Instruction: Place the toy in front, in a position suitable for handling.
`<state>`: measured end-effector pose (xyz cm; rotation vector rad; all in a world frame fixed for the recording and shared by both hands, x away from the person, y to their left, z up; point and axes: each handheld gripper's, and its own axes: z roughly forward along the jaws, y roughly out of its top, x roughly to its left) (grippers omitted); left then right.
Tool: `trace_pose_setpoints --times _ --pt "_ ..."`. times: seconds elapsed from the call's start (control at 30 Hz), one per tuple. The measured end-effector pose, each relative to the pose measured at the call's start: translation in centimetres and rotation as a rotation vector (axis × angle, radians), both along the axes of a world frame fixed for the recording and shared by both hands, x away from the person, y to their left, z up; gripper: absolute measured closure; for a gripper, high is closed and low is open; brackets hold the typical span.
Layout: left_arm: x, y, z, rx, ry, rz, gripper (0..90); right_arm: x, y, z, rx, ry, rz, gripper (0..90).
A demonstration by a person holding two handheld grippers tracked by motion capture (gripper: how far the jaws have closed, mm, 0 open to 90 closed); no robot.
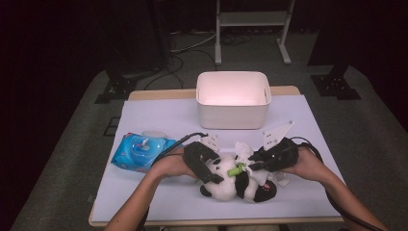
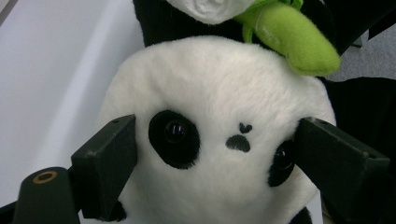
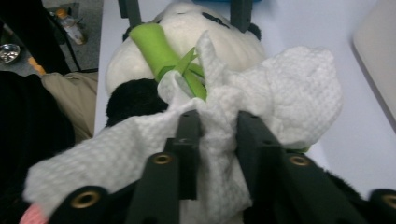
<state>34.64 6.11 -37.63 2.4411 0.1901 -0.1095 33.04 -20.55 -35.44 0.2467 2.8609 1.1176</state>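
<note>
both tools [image 2: 215, 154] on panda [image 2: 219, 140]

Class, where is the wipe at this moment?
In the high view the wipe is pinched by the right gripper over the panda, near the table's front edge.

A dim lab or studio: black curtains [image 1: 57, 38], floor cables [image 1: 192, 45], a metal stand [image 1: 252, 29].

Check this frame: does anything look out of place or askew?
Nothing is spilled or damaged. The plush panda lies on its back, head clamped in the left gripper, while the right gripper pinches a crumpled wet wipe against it.
</note>
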Motion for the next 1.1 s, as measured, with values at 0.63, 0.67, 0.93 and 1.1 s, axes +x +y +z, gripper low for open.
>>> trace_pose_setpoints --times 0.63,0.67,0.93,1.1 --pt "-0.1 0.0 -0.1 0.002 0.002 0.02 15.4 -1.6 -3.7 -0.5 0.052 0.024 -0.009 83.8" --pt "-0.1 0.0 -0.1 0.002 0.001 0.021 15.3 -1.7 -4.1 -0.7 0.055 0.029 -0.017 83.8" --pt "-0.1 0.0 0.0 0.003 0.002 0.019 15.2 -2.2 -6.3 -2.0 0.076 0.06 -0.058 83.9" --pt "0.0 0.0 0.0 0.003 0.007 0.017 15.2 -2.5 -7.4 -3.1 0.069 0.086 -0.088 83.9"
